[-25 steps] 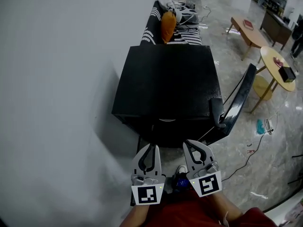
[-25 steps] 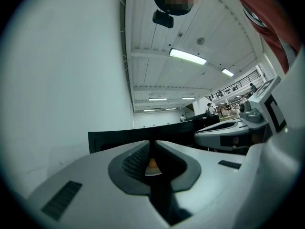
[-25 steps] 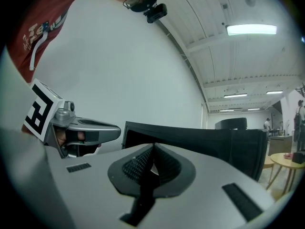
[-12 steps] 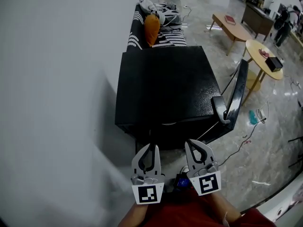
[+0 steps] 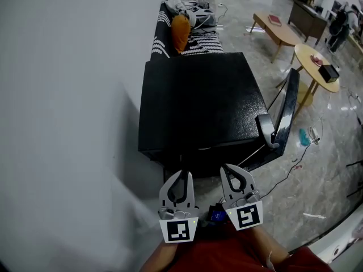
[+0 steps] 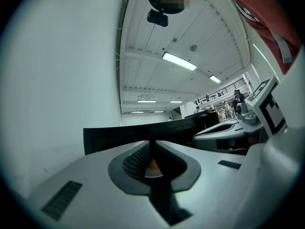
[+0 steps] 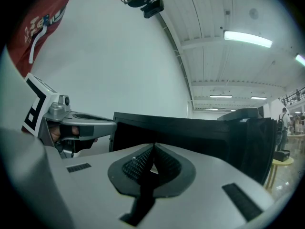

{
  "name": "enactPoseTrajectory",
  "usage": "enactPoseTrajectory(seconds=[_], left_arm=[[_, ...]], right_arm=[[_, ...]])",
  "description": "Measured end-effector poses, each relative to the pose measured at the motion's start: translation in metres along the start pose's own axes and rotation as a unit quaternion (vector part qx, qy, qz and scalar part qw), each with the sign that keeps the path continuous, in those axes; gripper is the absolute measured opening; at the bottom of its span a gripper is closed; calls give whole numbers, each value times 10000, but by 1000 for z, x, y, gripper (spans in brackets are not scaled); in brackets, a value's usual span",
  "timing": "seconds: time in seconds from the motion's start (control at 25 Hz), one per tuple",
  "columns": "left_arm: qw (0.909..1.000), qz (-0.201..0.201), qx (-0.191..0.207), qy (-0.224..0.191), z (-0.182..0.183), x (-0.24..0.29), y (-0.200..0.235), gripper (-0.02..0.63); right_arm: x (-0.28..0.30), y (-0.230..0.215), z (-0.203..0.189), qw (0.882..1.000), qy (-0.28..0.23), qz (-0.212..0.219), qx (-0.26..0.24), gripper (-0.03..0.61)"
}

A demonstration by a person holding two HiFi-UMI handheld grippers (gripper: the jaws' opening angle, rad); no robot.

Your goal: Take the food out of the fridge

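Observation:
The black fridge (image 5: 198, 101) is seen from above, its door (image 5: 283, 115) swung open to the right. Its inside is hidden in the head view and no food shows in any view. My left gripper (image 5: 184, 173) and right gripper (image 5: 224, 168) hover side by side just in front of the fridge's near edge, pointing level at it. In the left gripper view the jaws (image 6: 152, 142) are shut and empty, facing the fridge (image 6: 138, 133). The right gripper (image 7: 153, 146) is shut too, with the fridge (image 7: 190, 132) and its door (image 7: 262, 142) ahead.
A white wall (image 5: 68, 95) runs along the left. Behind the fridge stands a striped sofa (image 5: 198, 44) with an orange cushion (image 5: 180, 30). Wooden tables (image 5: 278, 27) and a round yellow table (image 5: 317, 67) stand at the right. Cables (image 5: 300, 157) lie on the marble floor.
The head view has swung a little, so the fridge sits slightly further left. Both grippers have drifted a little, still shut and side by side before the fridge.

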State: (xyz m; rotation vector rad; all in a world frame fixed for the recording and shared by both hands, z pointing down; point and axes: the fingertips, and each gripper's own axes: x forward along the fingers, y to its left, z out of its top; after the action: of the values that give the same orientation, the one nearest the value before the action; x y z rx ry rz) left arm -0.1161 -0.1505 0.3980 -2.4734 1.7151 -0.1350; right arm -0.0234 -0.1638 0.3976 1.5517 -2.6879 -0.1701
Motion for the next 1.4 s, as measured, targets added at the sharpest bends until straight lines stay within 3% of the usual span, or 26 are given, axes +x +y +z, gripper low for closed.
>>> enactPoseTrajectory(seconds=[0.12, 0.16, 0.32, 0.4, 0.52, 0.6, 0.64, 0.72, 0.84, 0.88, 1.2, 1.4], left_arm=[[9973, 238, -677, -128, -3, 0, 3, 43], [9973, 243, -683, -128, -4, 0, 4, 43], [9996, -79, 275, 27, -7, 2, 2, 43], [9996, -62, 270, 20, -9, 2, 3, 43], [9964, -237, 810, 106, -12, 2, 0, 43], [9959, -247, 859, 107, -16, 1, -1, 43], [9971, -208, 728, 83, -20, 1, -1, 43], [9999, -19, 106, -42, -29, -1, -2, 43], [9964, 224, -785, -244, -45, -3, -3, 43], [9952, 241, -907, -278, -50, -3, -3, 43], [9944, 211, -1018, -210, -69, -4, -4, 40], [9940, 223, -1049, -220, -66, -5, -4, 41]], right_arm=[[3, 1, -12, 9998, 142, 44, -97, 21], [5, 1, -17, 9997, 191, 51, -116, 21], [10, 1, -36, 9988, 419, 96, -230, 21], [12, 2, -46, 9982, 531, 116, -252, 21], [15, 3, -56, 9970, 757, 91, -119, 21], [16, 4, -61, 9952, 978, 71, 7, 21], [16, 5, -64, 9949, 1004, 77, -4, 21], [16, 6, -74, 9951, 985, 96, -72, 21], [12, 7, -93, 9934, 1141, 106, -46, 21], [11, 7, -98, 9933, 1151, 105, -84, 21], [11, 0, -91, 9949, 1004, 68, -107, 21], [9, -5, -83, 9928, 1190, -15, 108, 21]])
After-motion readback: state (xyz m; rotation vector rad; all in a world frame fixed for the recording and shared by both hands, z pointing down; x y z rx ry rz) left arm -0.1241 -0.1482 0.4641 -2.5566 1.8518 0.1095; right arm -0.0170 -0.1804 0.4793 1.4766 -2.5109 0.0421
